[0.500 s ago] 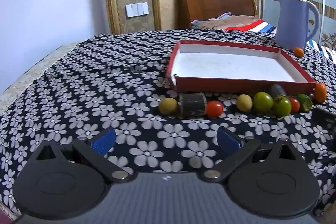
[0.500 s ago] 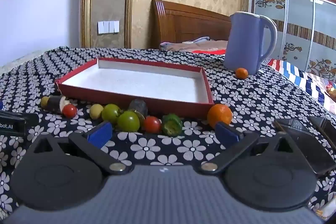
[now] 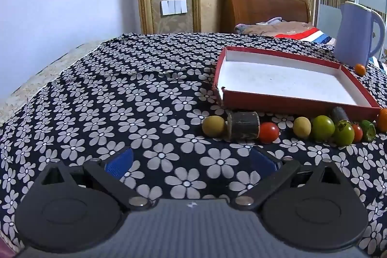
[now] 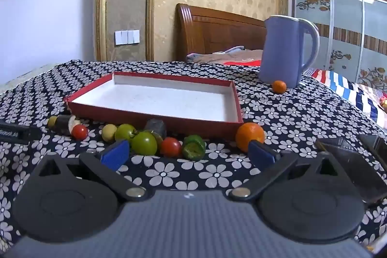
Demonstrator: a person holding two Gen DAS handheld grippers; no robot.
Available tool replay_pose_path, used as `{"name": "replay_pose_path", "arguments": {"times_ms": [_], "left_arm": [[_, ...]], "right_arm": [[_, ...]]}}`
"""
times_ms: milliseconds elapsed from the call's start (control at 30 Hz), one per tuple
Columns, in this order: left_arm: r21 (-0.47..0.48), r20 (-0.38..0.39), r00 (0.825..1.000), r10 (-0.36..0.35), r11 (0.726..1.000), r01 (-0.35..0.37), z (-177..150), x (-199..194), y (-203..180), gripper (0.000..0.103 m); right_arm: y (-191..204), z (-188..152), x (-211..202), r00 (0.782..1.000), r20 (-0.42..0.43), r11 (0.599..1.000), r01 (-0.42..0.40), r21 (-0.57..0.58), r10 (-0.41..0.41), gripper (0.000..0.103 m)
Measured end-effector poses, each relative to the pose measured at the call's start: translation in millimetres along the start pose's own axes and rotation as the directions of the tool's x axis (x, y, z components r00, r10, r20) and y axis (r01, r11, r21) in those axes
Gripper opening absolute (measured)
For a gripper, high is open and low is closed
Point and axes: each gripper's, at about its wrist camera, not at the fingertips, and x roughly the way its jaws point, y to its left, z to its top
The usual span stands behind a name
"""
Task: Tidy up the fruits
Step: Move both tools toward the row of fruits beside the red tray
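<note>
A shallow red box (image 3: 297, 105) (image 4: 154, 116) with a white inside lies on the flowered cloth with nothing in it. Along its near wall runs a row of fruit: a yellow-green one (image 3: 213, 126), a dark cut piece (image 3: 243, 125) (image 4: 63, 123), red tomatoes (image 3: 269, 132) (image 4: 170, 147), green tomatoes (image 3: 323, 127) (image 4: 144, 143), a green chunk (image 4: 193, 147) and an orange (image 4: 250, 136). My left gripper (image 3: 192, 160) hovers open before the row's left end. My right gripper (image 4: 188, 152) is open, low, just short of the red tomato and green chunk.
A lavender jug (image 3: 358, 40) (image 4: 287, 52) stands behind the box with a small orange (image 3: 360, 69) (image 4: 279, 86) at its foot. Dark flat devices (image 4: 348, 161) lie at the right. A bed with a wooden headboard (image 4: 217, 33) is beyond the table.
The left view has swung left, so the box and fruit row sit further right. The right gripper has come closer and lower to the fruit. Both stay open and empty.
</note>
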Motion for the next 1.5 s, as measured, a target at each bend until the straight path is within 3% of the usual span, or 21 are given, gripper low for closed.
{"name": "replay_pose_path", "arguments": {"times_ms": [167, 300, 433, 567, 1000, 1233, 1500], "left_arm": [[0.019, 0.001, 1.0, -0.029, 0.999, 0.029, -0.2, -6.9, -4.4, 0.103], [0.03, -0.022, 0.999, -0.026, 0.999, 0.027, -1.2, -4.9, -6.2, 0.103], [0.019, -0.036, 0.999, -0.002, 1.0, 0.003, -2.3, -1.6, 0.1, 0.103], [0.005, -0.043, 0.999, -0.008, 1.0, 0.008, -0.9, 0.5, 2.0, 0.103], [-0.033, -0.038, 0.999, -0.032, 0.999, 0.03, -1.3, 4.4, 10.5, 0.103], [-0.044, -0.044, 0.997, 0.068, 0.997, -0.07, 5.2, 15.5, 26.1, 0.103], [0.008, -0.037, 0.996, 0.084, 0.996, -0.084, 19.2, 28.0, 20.1, 0.103]], "right_arm": [[-2.6, -1.7, 0.9, 1.0, -0.012, 1.0, 0.023, -0.018, -0.023, 0.103], [-9.2, 2.7, -1.0, 0.999, -0.005, 0.999, 0.035, -0.013, -0.035, 0.103], [-17.3, 1.6, 3.3, 0.995, -0.016, 0.995, 0.095, -0.04, -0.095, 0.103], [-31.4, -0.1, 4.6, 0.997, -0.027, 0.997, 0.077, 0.018, -0.077, 0.103], [-62.7, 1.8, 10.2, 0.987, -0.007, 0.986, 0.164, 0.041, -0.164, 0.103], [-60.6, 4.9, 8.5, 0.991, 0.016, 0.988, 0.131, 0.084, -0.133, 0.103], [-47.6, 6.6, 9.5, 0.993, 0.024, 0.992, 0.11, 0.067, -0.112, 0.103]]}}
